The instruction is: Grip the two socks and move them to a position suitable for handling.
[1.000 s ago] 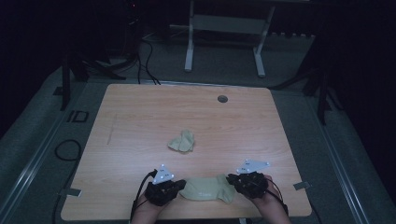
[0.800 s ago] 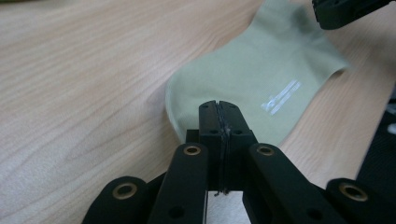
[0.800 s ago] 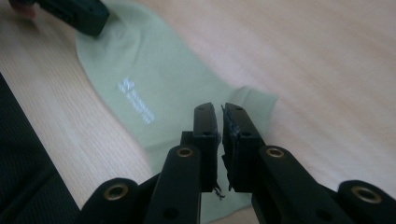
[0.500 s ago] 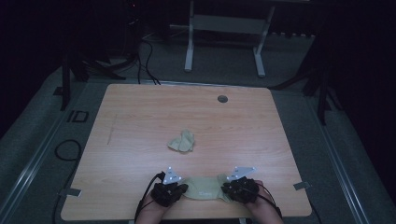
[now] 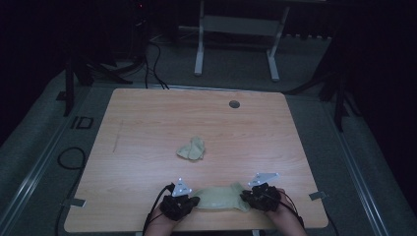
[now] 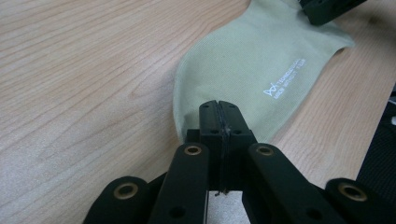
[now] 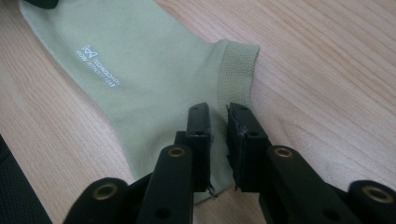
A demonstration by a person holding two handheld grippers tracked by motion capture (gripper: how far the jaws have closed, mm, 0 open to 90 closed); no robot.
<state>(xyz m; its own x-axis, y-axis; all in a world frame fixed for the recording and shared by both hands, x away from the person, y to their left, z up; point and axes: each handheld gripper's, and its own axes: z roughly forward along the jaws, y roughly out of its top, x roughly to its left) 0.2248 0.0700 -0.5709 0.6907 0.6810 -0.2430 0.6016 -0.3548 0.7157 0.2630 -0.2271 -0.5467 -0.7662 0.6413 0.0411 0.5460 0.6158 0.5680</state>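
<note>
A pale green sock [image 5: 219, 197] is laid flat near the table's [image 5: 147, 128] front edge, its long axis running left to right between the two grippers, the ribbed cuff [image 7: 237, 70] at the right end. The left gripper [image 6: 218, 115] is clamped on the sock's toe end, jaws pressed together. The right gripper [image 7: 218, 122] is seen narrowly parted, the cuff edge lying between its jaws. A second, crumpled sock [image 5: 192, 149] is seen mid-table, well apart.
</note>
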